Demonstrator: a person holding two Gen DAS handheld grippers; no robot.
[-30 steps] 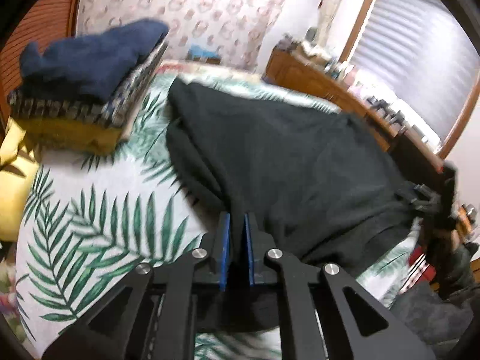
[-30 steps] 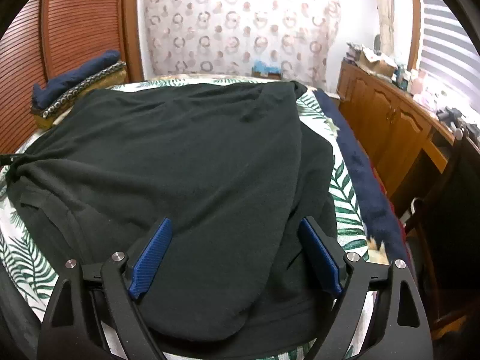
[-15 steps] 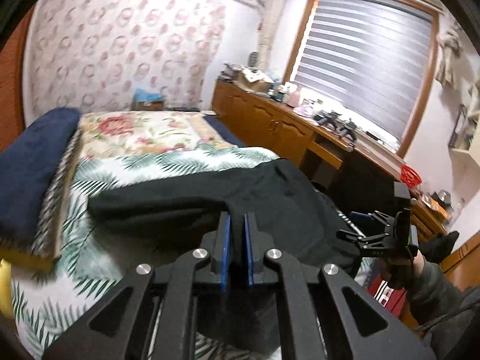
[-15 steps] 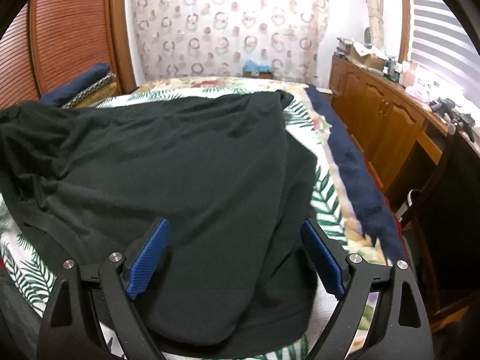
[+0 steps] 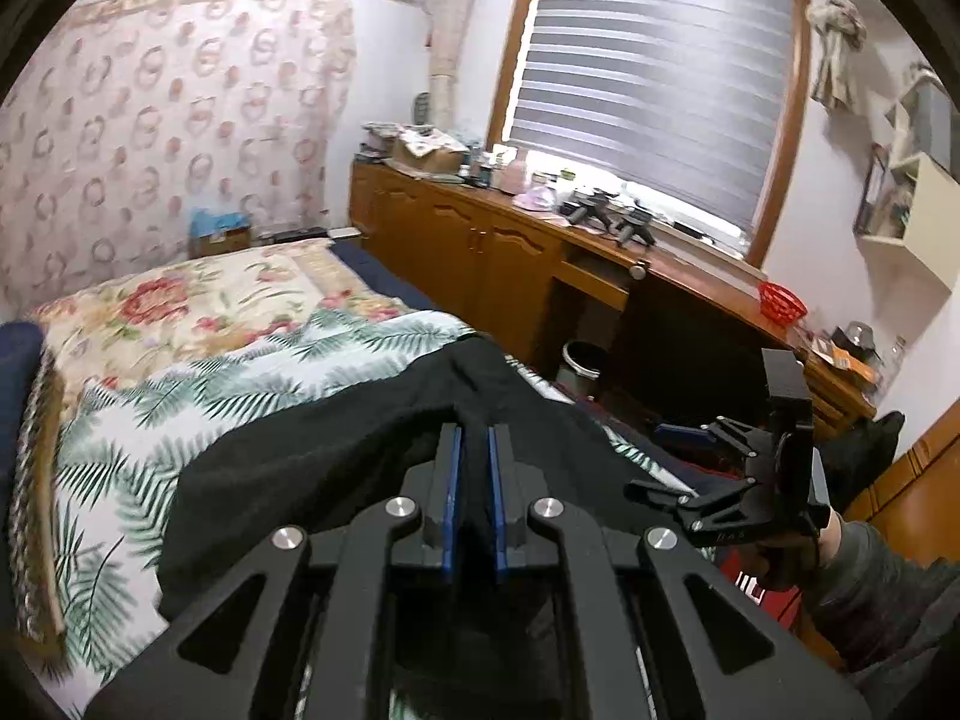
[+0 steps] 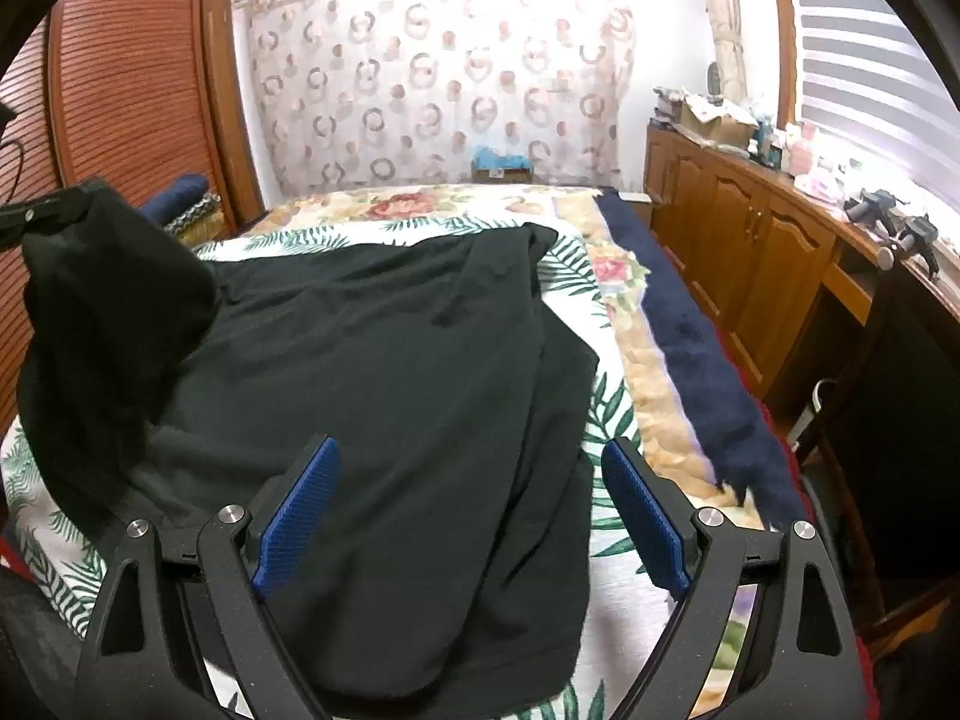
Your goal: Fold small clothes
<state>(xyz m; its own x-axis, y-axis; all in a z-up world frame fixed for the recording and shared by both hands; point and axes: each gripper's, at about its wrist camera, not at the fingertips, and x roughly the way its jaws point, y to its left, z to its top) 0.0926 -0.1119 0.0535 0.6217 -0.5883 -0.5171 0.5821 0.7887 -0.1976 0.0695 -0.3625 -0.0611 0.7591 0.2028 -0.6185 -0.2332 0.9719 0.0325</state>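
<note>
A: How far along is the fold?
B: Barely begun; the left gripper (image 5: pixel 473 483) is clamped on the black garment (image 6: pixel 384 360), a corner raised at upper left
A: And the right gripper (image 6: pixel 471 516)?
B: Wide apart, holding nothing, over cloth spread mid-frame on the bed (image 6: pixel 624 612)

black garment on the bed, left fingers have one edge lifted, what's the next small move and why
Probably carry the lifted edge across the black garment and lay it down: the left gripper is shut on it, raised, while the rest lies flat on the bed.
</note>
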